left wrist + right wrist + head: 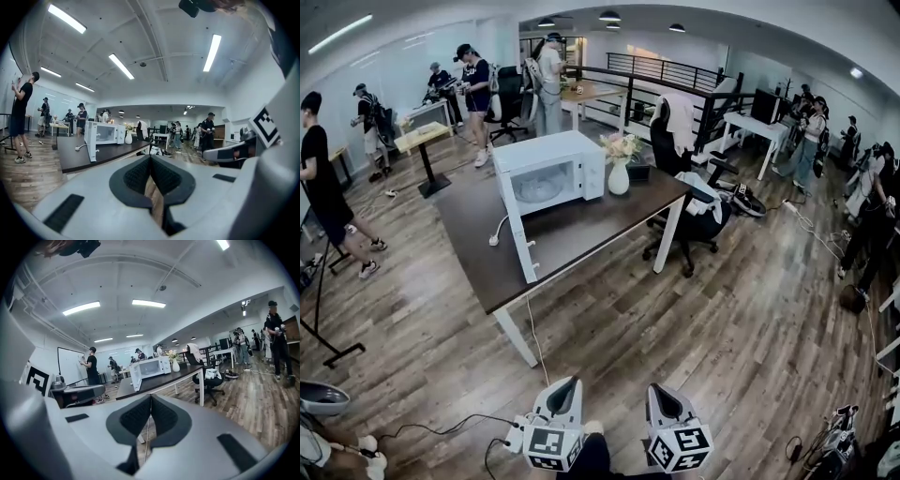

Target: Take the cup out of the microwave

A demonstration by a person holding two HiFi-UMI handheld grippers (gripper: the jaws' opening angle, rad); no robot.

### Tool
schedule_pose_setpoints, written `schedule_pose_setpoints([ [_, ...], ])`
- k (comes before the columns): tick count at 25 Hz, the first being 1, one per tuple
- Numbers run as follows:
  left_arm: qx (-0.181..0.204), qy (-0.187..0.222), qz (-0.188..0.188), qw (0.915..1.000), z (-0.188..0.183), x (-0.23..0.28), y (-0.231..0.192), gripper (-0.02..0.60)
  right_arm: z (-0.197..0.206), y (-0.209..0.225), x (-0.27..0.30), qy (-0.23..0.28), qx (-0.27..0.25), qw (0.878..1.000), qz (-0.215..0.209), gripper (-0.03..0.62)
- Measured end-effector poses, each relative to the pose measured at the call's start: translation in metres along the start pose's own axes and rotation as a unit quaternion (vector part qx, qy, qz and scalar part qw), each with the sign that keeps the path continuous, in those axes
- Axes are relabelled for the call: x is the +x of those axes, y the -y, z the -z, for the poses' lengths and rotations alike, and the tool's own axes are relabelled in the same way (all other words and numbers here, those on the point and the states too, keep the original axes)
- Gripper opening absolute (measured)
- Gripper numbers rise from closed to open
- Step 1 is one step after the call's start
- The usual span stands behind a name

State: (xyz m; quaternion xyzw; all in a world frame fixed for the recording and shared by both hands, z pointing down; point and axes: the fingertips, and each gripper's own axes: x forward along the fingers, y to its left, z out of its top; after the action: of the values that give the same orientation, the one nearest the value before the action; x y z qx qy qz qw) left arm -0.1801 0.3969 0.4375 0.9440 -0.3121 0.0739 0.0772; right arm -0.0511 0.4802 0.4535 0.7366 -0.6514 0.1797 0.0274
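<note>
Though the cup itself can't be made out from where I stand (only a pale blur shows in the cavity), the microwave (551, 173) is plain enough: white, on the far-left part of the dark table (581, 234), w/ its door (517, 234) swung wide open toward the near edge. Just right of it stands a white vase (619, 178) w/ flowers. A thin cable (534, 328) drops off the table's near edge to the wood floor (722, 356). At the table's right end sits a black office chair (689, 225) w/ light cloth piled on the seat. Well apart from the table, low over the floor & side by side, are the two claws, both aimed toward the table. The left gripper (572, 382) (150, 157) has its jaws pressed together, nothing btwn them. The right gripper (656, 388) (150, 395) is the same: pads meeting, nothing held. Off at the far left a person (321, 187) in black stands on the floor, and more ppl are at desks in the bkgd.
</note>
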Motion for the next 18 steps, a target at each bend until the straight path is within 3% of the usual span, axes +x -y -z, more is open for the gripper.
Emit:
schedule_pose_setpoints([
  [11,0.004,0.002,-0.008,1.0,-0.023,0.082,-0.074,0.005,-0.043,0.015,0.114,0.01,0.003,1.0,-0.016,-0.006],
  [18,0.009,-0.004,-0.008,0.9999,-0.025,0.104,-0.095,0.005,-0.048,0.02,0.147,0.01,0.022,1.0,-0.012,-0.006],
])
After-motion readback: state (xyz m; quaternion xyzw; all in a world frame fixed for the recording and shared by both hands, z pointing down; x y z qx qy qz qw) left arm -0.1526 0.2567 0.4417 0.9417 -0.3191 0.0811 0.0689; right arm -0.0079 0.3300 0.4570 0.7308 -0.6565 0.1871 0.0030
